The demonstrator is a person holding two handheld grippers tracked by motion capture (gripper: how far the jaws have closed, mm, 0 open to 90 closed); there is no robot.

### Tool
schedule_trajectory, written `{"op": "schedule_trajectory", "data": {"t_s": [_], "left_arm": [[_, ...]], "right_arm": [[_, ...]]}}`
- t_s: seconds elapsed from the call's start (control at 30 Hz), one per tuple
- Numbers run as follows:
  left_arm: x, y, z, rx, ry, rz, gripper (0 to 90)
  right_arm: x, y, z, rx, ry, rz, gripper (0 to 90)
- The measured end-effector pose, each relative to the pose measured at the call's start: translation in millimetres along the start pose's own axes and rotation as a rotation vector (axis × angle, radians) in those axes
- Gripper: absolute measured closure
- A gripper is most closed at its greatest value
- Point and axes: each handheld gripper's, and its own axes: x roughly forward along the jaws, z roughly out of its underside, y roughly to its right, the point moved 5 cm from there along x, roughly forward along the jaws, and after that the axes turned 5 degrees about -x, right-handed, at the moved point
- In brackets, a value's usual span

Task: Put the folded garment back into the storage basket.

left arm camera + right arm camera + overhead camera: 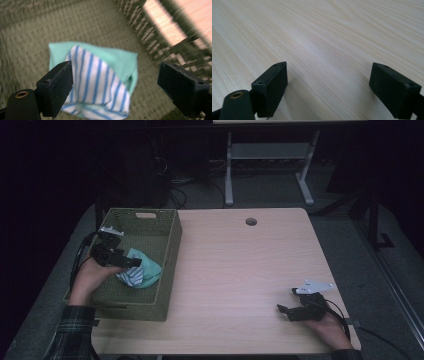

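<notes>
A folded cloth [141,273], mint green with a white and blue striped part, lies on the floor of the green woven basket [170,251] at the table's left. In the left gripper view the cloth [100,77] rests below and between the jaws, which stand wide apart and clear of it. My left gripper [132,263] hovers over the cloth, open, nothing held. My right gripper [282,310] rests low over the bare wooden table [240,270] near the front right, open and empty; its jaws stand wide in the right gripper view [328,87].
The basket's right wall [160,37] rises close beside the left gripper. A round cable hole [251,221] sits at the table's far edge. Beyond the table stand the legs of another desk [229,170] and some cables on the floor.
</notes>
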Motion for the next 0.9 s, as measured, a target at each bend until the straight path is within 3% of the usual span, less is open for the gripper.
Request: {"op": "schedule_trajectory", "data": {"t_s": [0.47,0.9], "left_arm": [[-10.0,62.8,-27.3,0.102,0.095,0.098,13.1],[-2.0,121.4,-43.3,0.191,0.126,0.178,13.1]], "right_arm": [[0.1,0.1,0.0,-0.001,0.000,0.000,14.7],[0.1,0.1,0.0,-0.001,0.001,0.000,14.8]]}}
